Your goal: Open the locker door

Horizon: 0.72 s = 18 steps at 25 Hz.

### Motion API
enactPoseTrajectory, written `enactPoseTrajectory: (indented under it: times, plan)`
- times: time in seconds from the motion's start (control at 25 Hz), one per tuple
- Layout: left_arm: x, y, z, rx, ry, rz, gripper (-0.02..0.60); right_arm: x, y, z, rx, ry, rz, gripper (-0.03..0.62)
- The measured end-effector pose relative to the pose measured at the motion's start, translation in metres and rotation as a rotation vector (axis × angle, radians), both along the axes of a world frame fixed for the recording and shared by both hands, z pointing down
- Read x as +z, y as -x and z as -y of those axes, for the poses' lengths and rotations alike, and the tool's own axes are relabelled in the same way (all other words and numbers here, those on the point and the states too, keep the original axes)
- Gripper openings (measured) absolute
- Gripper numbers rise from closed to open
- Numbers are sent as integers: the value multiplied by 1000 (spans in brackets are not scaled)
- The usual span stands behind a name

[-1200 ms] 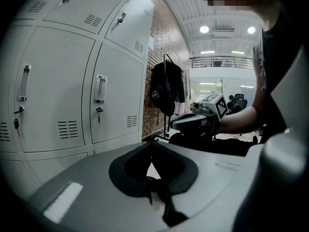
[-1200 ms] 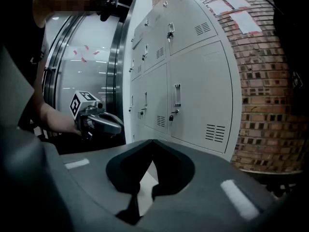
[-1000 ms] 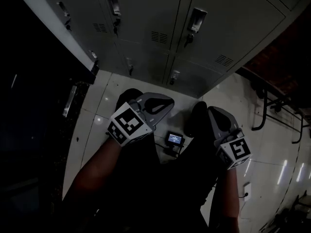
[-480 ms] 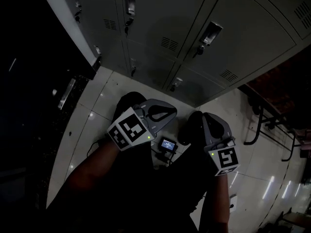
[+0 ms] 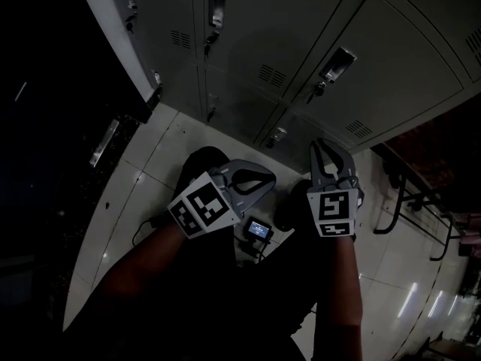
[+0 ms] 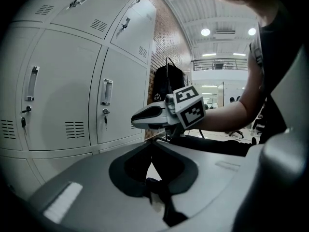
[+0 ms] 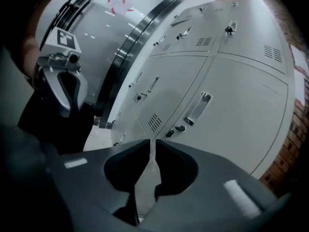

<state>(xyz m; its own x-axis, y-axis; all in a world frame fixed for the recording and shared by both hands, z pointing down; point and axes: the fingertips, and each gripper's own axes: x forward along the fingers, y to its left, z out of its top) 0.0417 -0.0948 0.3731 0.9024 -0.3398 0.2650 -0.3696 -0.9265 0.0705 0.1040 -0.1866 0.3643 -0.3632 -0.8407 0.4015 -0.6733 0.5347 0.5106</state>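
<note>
Lifted forward since a second ago and turned to face the lockers: right gripper, jaws opening, only a narrow slit so far, nothing between them. Left gripper lower, off to its side, jaws closed tip to tip, empty. Ahead of the right jaws, not yet within reach: locker door, fully closed, with its upright pull handle and a key lock just below that. Further out, more closed doors on either side and pale floor tiles below. Likely risks from here: reaching in with the slit this narrow and butting the tips against the handle instead of straddling it; closing on the key lock rather than the handle and slipping off; pulling against a latch that may be locked and dragging the pads free.
</note>
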Motion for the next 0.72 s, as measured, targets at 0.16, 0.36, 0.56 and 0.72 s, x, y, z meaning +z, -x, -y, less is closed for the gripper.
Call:
enactPoseTrajectory:
  times: [0.16,0.36,0.56,0.72]
  plan:
    - [0,4,-1,-3,0,-4,11,1,-2,35,54,-47,-180,44]
    - [-3,7,1,-7,1,-16,11,-2,-1,81,82,-131,-483,92]
    - [-5,8,1,-5,1,-30,11,-1,1,111,93,-187,-665,95]
    - [-4,7,1,0,4,-32,11,1,0,125,104,-210,-718,81]
